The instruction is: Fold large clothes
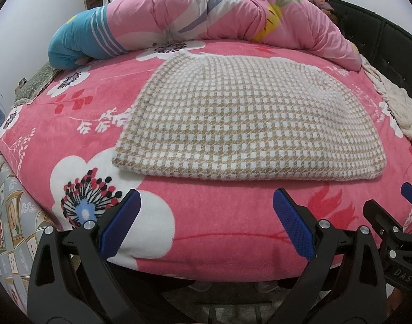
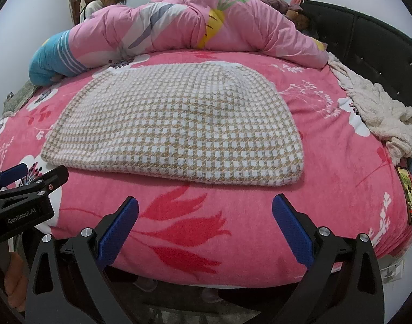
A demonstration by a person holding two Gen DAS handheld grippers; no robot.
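Observation:
A tan-and-white checked knit garment (image 1: pixel 243 118) lies folded flat in a rough rectangle on the pink flowered bed cover (image 1: pixel 206 216); it also shows in the right wrist view (image 2: pixel 179 127). My left gripper (image 1: pixel 206 202) is open and empty, held at the bed's front edge, short of the garment. My right gripper (image 2: pixel 206 205) is open and empty, also at the front edge, short of the garment. Each gripper shows at the side of the other's view: the right one (image 1: pixel 389 210) and the left one (image 2: pixel 30 181).
A rolled pink and blue quilt (image 2: pixel 179 24) lies across the back of the bed. A cream fleece cloth (image 2: pixel 378 110) is heaped at the right by the black headboard (image 2: pixel 378 35). A phone (image 2: pixel 408 194) lies at the right edge. A person (image 2: pixel 106 0) stands behind.

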